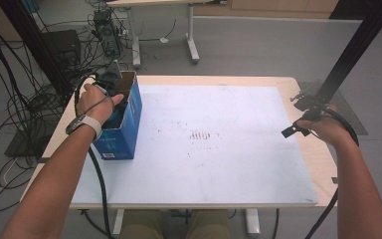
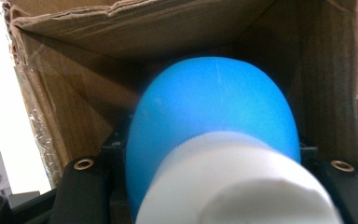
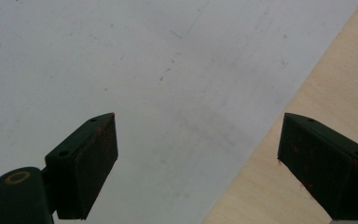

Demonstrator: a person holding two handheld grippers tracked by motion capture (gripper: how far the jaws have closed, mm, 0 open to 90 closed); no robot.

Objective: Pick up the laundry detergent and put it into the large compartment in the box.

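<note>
Two grippers: left [image 2: 214, 186] clamping blue bottle [image 2: 209, 112] inside box [image 1: 129, 117], right [image 3: 198, 163] agape.

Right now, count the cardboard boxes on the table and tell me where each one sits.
1. A blue-sided brown cardboard box stands open-topped at the table's left edge. The left gripper reaches inside it, shut on a blue rounded bottle with a white cap. No other box is visible.

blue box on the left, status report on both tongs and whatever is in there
Left tongs inside open blue cardboard box, shut on blue rounded bottle with white cap. Right tongs open, over white mat's right edge. Nothing in the way.
</note>
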